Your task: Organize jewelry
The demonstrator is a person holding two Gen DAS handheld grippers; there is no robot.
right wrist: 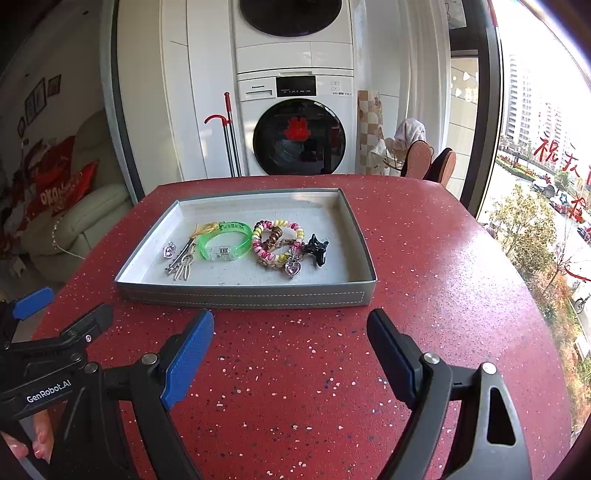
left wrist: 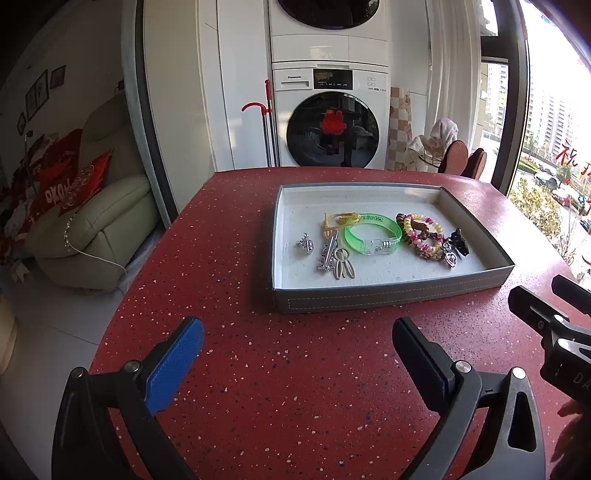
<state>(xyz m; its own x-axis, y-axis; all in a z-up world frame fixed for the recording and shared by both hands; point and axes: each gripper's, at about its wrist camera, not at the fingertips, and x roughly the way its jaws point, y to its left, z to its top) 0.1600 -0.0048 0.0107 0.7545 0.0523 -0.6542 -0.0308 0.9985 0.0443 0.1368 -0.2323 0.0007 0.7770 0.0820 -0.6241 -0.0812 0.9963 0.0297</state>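
A home, laundry corner beside a living room: stacked washer (left wrist: 330, 127) and dryer (left wrist: 328, 26), mop (left wrist: 269, 122), cream sofa (left wrist: 96, 225) with red cushions (left wrist: 79, 184), framed pictures (left wrist: 37, 96), and a high-rise window (left wrist: 554, 155).

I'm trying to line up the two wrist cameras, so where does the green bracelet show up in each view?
Left wrist view: the green bracelet lies right of centre, mid-height, inside the grey tray.
Right wrist view: the green bracelet lies left of centre, mid-height, in the same tray.
Shared landmark: the multicoloured spiral bracelets lie just to its right in both views.
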